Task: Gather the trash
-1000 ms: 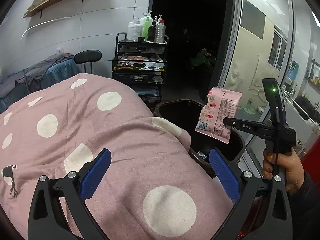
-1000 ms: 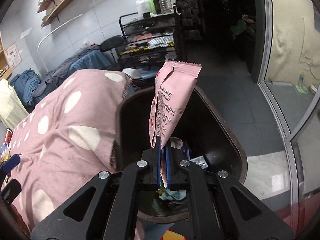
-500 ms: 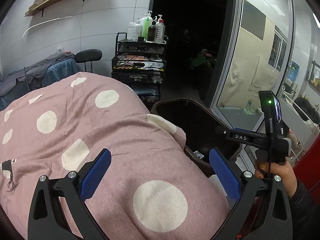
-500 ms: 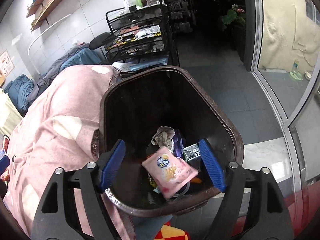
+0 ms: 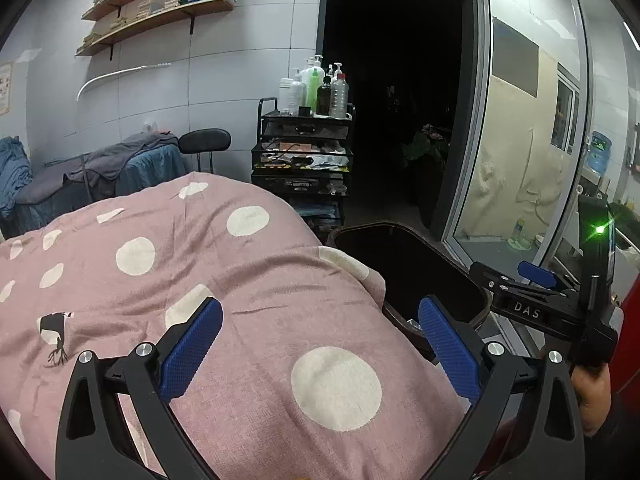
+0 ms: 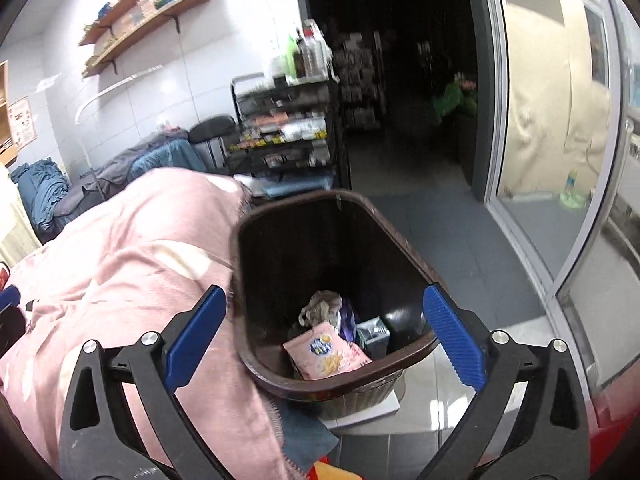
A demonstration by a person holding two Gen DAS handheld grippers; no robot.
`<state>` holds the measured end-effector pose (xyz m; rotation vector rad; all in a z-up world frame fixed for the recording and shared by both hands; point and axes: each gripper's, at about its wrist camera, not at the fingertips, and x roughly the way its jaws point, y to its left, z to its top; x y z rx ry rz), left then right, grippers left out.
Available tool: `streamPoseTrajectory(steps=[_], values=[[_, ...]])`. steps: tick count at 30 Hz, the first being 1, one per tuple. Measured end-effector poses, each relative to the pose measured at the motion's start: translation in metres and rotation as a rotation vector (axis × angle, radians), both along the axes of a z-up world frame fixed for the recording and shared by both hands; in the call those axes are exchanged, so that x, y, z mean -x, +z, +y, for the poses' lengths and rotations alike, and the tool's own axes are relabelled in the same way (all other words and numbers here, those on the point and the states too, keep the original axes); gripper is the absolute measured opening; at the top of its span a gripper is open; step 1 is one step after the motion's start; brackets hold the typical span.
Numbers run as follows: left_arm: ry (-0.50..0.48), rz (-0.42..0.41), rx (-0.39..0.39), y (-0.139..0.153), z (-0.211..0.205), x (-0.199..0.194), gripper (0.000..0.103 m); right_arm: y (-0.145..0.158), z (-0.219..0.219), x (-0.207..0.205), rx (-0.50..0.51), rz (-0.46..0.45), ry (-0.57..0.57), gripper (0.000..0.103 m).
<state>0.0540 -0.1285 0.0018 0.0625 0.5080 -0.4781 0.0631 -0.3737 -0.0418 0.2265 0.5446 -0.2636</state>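
The pink snack bag (image 6: pixel 327 354) lies inside the brown bin (image 6: pixel 404 244), on top of other trash. The right gripper (image 6: pixel 324 330) is wide open and holds nothing. The left gripper (image 5: pixel 320 344) is also wide open over the pink spotted blanket (image 5: pixel 200 264).

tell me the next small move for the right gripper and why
Probably lift the right gripper clear of the brown bin and turn toward the pink blanket: its jaws are open and empty, and the pink snack packet already lies inside.
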Motion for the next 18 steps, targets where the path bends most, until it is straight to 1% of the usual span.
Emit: streamPoseTrajectory(steps=[7,10,15,18], values=[[0.018,-0.083,0.005,0.009,0.008,0.021,0.098,0.022,0.038,0.033,0.109,-0.121,0.049,0.097],[0.034,-0.111,0.015,0.013,0.013,0.026,0.098,0.026,0.049,0.044,0.149,-0.144,0.047,0.097],[0.078,-0.155,0.025,0.018,0.02,0.036,0.098,0.036,0.058,0.064,0.155,-0.192,0.052,0.097],[0.101,-0.162,0.038,0.018,0.024,0.038,0.098,0.04,0.062,0.071,0.151,-0.206,0.061,0.097]])
